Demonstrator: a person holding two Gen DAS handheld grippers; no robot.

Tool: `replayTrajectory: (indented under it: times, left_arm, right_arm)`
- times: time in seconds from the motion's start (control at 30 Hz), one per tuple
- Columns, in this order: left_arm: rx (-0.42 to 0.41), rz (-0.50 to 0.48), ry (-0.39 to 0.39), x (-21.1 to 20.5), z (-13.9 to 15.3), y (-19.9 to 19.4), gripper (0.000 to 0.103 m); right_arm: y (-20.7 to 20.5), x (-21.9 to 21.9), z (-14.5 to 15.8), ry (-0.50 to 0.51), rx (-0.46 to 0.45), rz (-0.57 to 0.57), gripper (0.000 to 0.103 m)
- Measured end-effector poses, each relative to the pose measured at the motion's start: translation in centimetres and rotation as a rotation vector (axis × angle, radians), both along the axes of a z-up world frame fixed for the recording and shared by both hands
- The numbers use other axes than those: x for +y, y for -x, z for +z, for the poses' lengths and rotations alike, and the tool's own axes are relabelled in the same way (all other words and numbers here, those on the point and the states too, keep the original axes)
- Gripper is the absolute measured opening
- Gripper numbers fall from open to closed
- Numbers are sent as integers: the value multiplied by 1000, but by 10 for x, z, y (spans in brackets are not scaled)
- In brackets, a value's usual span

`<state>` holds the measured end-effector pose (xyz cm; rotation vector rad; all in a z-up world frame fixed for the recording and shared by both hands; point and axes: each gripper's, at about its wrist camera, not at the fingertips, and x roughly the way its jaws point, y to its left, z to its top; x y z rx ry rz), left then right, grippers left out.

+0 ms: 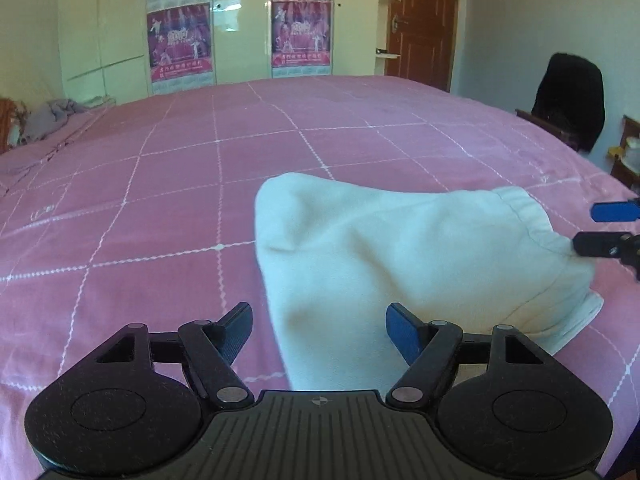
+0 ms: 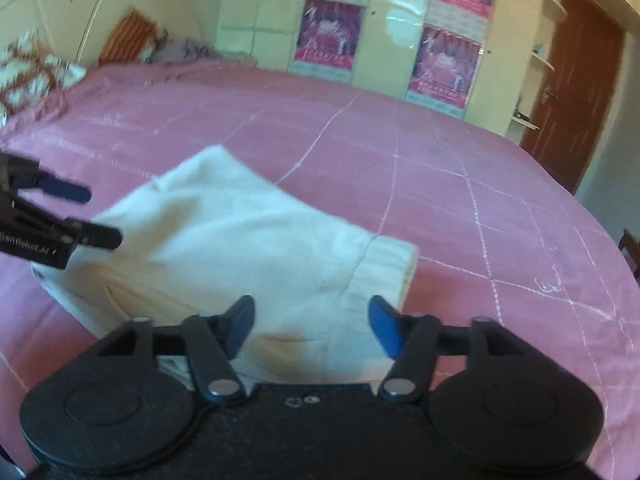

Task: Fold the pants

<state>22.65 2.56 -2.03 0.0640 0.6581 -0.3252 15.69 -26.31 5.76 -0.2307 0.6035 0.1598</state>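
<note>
Left gripper (image 1: 319,327): fingers spread, nothing pinched, over the near edge of the pants.
Right gripper (image 2: 311,325): fingers spread, pinching nothing, above the waistband end.
Pants (image 1: 404,256): white, folded, lying flat on the bed.
Bed (image 1: 160,200): pink cover with white grid lines.
Writing: white print on the left gripper's side, blurry.
Posters (image 1: 302,32): pink, on the wardrobe; words too small to read.

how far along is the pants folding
Done: the white pants lie doubled into a compact bundle on the pink bed. In hand: nothing, the left claw and right claw are both open, off the cloth. Left: perhaps one tidier final fold, since edges look uneven.
</note>
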Motion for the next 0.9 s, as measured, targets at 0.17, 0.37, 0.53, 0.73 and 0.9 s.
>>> replayTrajectory:
  times: [0.17, 0.37, 0.53, 0.73, 0.9]
  left_arm:
    - [251, -32, 367, 54, -33, -49, 73]
    - [389, -121, 641, 65, -71, -87, 72]
    - [387, -109, 675, 54, -78, -112, 34]
    - [226, -179, 731, 67, -21, -134, 29]
    - [153, -155, 743, 84, 5, -191, 29]
  right_arm:
    - [-26, -106, -2, -534, 183, -106, 69]
    - [-69, -152, -65, -897, 422, -77, 67]
    - [-99, -139, -74, -886, 418, -6, 46]
    - [-124, -123, -14, -796, 320, 202, 32]
    - [-188, -112, 32, -770, 245, 245, 32]
